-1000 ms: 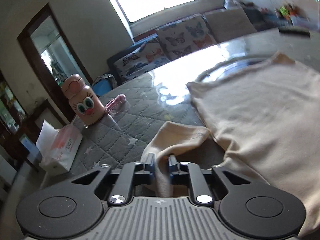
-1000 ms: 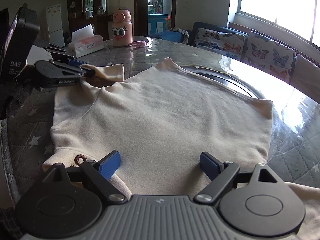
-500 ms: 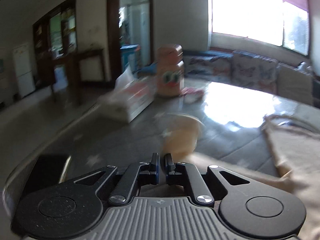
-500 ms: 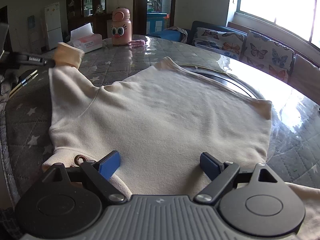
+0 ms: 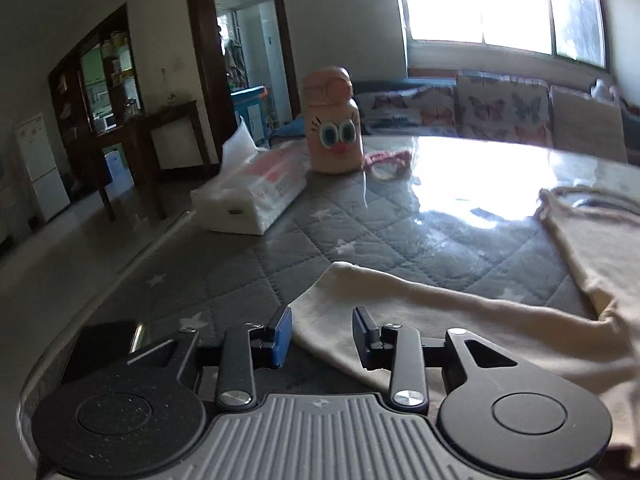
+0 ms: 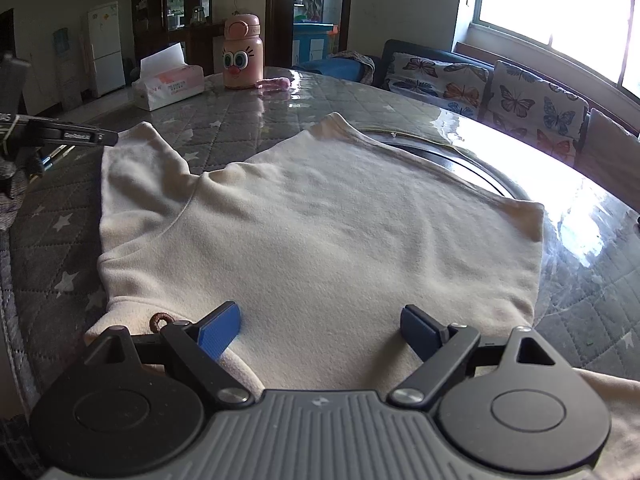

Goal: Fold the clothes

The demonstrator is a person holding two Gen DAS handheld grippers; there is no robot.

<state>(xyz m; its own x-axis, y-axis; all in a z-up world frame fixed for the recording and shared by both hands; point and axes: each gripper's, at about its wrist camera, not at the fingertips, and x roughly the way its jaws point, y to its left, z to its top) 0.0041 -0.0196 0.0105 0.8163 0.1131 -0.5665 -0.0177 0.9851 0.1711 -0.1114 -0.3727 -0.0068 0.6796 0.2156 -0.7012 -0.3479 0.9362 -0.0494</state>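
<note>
A cream sweater (image 6: 340,220) lies spread flat on the quilted grey table (image 6: 240,120). Its left sleeve (image 5: 420,312) stretches out over the table, with the cuff end resting between the fingers of my left gripper (image 5: 322,320). The left jaws are opening and the pads stand clear of the cloth. In the right wrist view the sleeve (image 6: 136,168) runs toward the left gripper (image 6: 108,138) at the table's left side. My right gripper (image 6: 320,320) hangs open over the sweater's near edge, beside the collar loop (image 6: 160,322), holding nothing.
A pink cartoon-eyed bottle (image 6: 242,52), a tissue box (image 6: 168,84) and a small pink item (image 6: 274,84) stand at the table's far left. A dark flat object (image 5: 104,340) lies by the left table edge. A glass turntable ring (image 6: 460,160) sits beyond the sweater.
My left gripper, shut on the sleeve cuff, swung left and pulled the sleeve out straight, then its jaws parted and the cuff dropped onto the table. The right gripper stayed still.
</note>
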